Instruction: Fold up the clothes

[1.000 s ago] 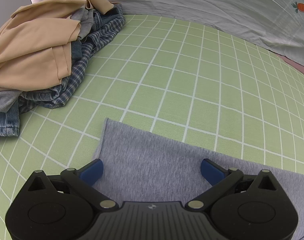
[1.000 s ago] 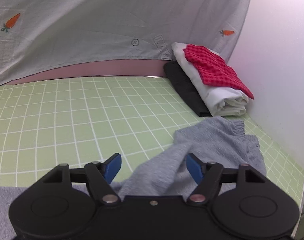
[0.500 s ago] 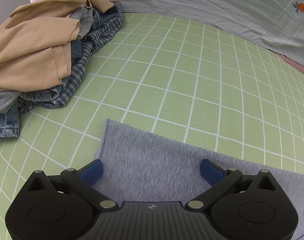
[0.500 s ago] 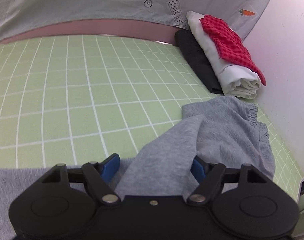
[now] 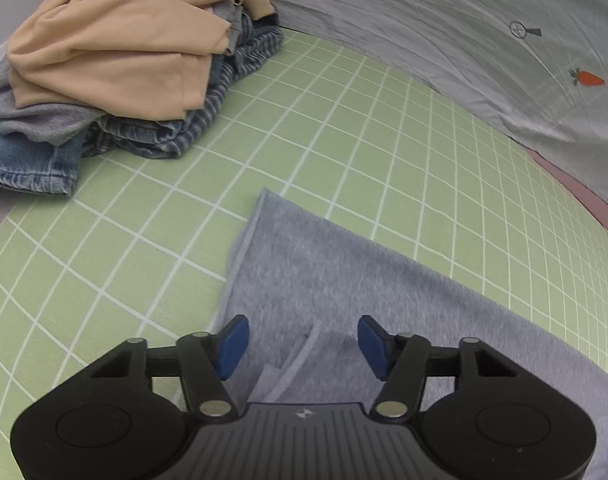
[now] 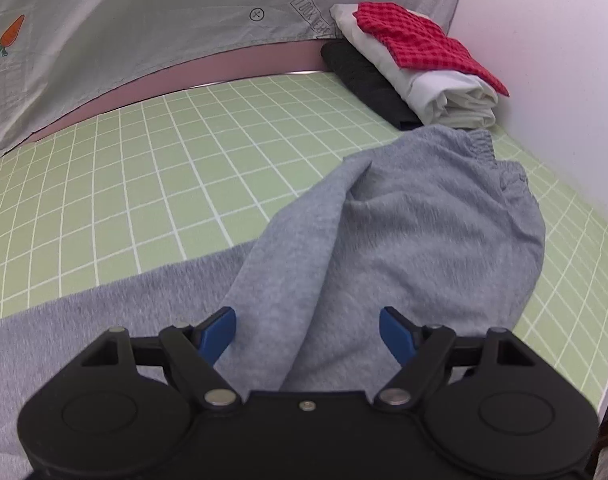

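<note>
Left wrist view, gray sweatpants [image 5: 343,280] beneath left gripper [image 5: 303,346], both grippers' jaws apart, right gripper [image 6: 307,332] likewise.

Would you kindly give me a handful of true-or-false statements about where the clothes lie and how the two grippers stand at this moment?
1. The left gripper is open above the grey garment. True.
2. The red checked cloth lies on top of the folded white item. True.
3. The unfolded pile is topped by a red garment. False: a tan one lies on top.
4. The right gripper is shut on the grey garment. False: its jaws stand apart.
5. The mat is plain blue. False: green with white grid lines.
</note>
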